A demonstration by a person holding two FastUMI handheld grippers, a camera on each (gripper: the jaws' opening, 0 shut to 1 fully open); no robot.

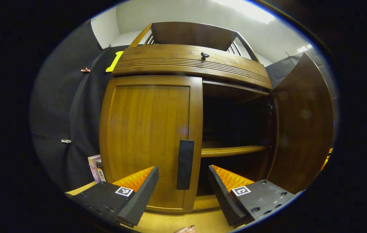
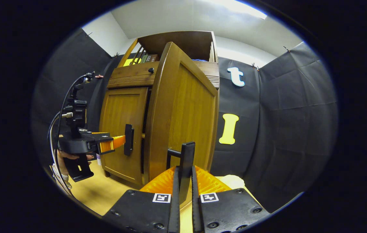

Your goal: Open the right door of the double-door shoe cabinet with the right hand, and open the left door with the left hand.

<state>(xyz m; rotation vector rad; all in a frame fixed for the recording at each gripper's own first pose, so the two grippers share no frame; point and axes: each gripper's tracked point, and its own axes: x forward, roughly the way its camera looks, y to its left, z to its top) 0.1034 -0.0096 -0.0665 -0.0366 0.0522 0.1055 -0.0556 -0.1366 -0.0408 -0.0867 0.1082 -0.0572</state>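
Both views are lit from above by a ceiling light (image 1: 245, 8), which is blown out to plain white at the top edge. A soft sheen is thrown on the closed left door (image 1: 147, 129), while the cabinet interior (image 1: 235, 119) is left in deep shadow, with little detail seen beyond the shelf edge. Straight lines are bent strongly outward by the fisheye lens, most of all near the rim. Focus is held fairly sharp at centre; edges are softened and faintly blue-fringed.
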